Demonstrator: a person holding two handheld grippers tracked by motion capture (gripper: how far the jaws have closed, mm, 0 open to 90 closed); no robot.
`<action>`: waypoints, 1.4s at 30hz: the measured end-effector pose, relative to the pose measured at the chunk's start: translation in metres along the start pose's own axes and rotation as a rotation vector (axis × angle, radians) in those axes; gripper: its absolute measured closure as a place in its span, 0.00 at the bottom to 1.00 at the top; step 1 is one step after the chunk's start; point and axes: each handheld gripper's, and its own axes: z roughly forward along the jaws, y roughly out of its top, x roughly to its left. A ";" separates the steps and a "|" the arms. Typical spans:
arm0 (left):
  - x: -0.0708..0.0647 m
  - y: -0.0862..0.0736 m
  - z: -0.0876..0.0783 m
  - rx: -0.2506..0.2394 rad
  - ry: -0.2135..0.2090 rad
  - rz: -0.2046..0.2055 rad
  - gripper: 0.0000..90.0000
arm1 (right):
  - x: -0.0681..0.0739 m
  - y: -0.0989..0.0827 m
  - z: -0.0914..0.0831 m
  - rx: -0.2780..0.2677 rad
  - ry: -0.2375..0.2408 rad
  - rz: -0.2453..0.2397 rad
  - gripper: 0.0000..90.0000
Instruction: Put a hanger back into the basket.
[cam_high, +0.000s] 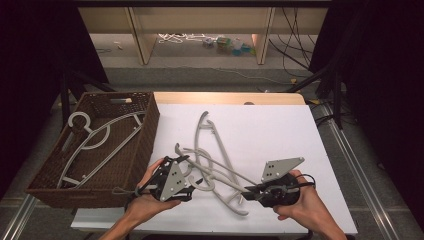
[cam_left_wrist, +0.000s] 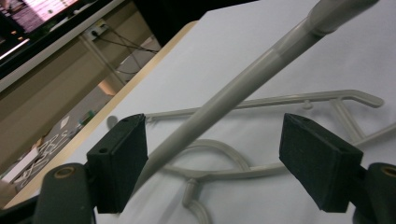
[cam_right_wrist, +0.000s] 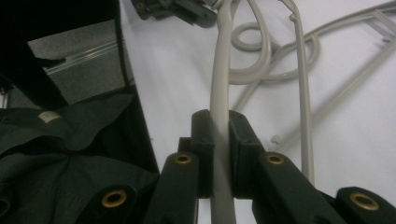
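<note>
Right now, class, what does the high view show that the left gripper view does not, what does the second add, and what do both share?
High view alone: the brown woven basket holding grey plastic hangers, and the right gripper clamping a hanger bar.
Left gripper view alone: close up, the black foam pads stand apart around the grey hanger bar.
Both: the white tabletop and loose grey hangers lying on it.

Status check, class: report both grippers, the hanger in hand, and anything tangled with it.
Right gripper shut on grey hanger. Left gripper open, jaws astride the same hanger's bar. More loose hangers lie crossed beneath it, basket at left.
</note>
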 end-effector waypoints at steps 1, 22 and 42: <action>-0.001 0.001 0.002 -0.002 -0.013 -0.002 0.28 | 0.001 0.000 0.001 0.001 0.005 -0.012 0.92; 0.009 -0.001 -0.006 -0.036 -0.268 0.160 0.72 | 0.006 -0.003 -0.002 -0.003 0.127 -0.083 0.92; 0.005 0.026 -0.015 0.056 -0.254 0.251 0.88 | -0.014 -0.002 -0.022 -0.078 -0.131 -0.074 0.50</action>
